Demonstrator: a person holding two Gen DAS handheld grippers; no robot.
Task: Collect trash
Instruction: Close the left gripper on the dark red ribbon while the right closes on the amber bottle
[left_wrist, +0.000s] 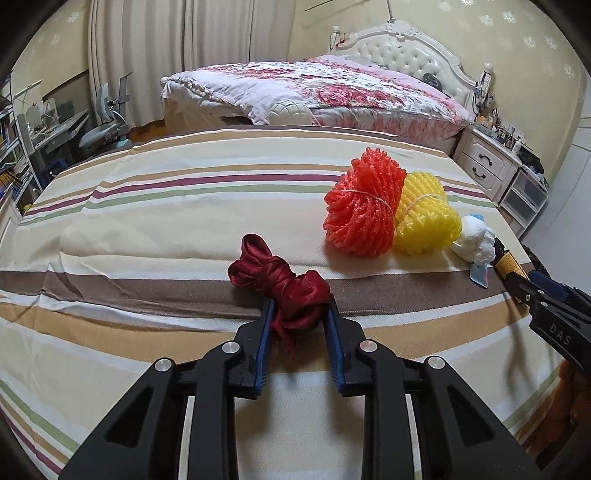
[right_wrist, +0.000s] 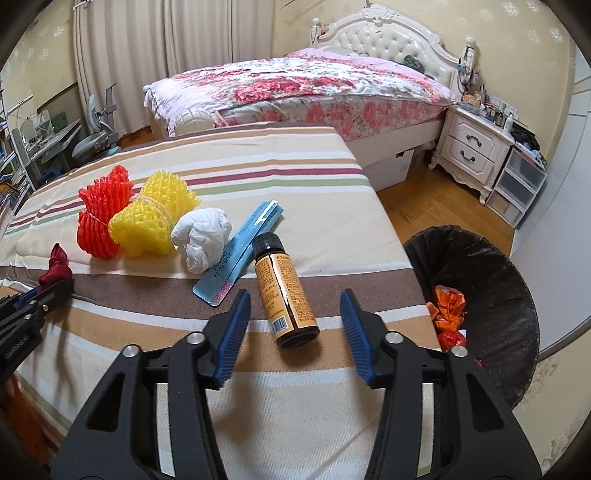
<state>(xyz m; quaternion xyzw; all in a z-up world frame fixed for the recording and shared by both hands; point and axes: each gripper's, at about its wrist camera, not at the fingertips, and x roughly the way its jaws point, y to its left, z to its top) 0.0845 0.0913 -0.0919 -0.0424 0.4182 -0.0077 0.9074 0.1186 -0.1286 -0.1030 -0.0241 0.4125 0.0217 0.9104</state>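
A dark red ribbon bundle (left_wrist: 280, 275) lies on the striped tablecloth (left_wrist: 166, 221), and my left gripper (left_wrist: 301, 299) is shut on its near end. In the right wrist view a small brown bottle (right_wrist: 275, 273) with an orange label lies on its side. My right gripper (right_wrist: 294, 293) straddles its lower half, open, with both blue pads clear of the glass. Further back lie a red foam net (right_wrist: 98, 221), a yellow foam net (right_wrist: 151, 221), a white crumpled paper (right_wrist: 203, 236) and a flat blue wrapper (right_wrist: 240, 251).
A bin with a black liner (right_wrist: 491, 266) stands on the wooden floor right of the table, with orange wrappers (right_wrist: 447, 302) inside. Behind the table is a bed with a floral quilt (right_wrist: 295, 85), and a white nightstand (right_wrist: 472, 147) is at its right.
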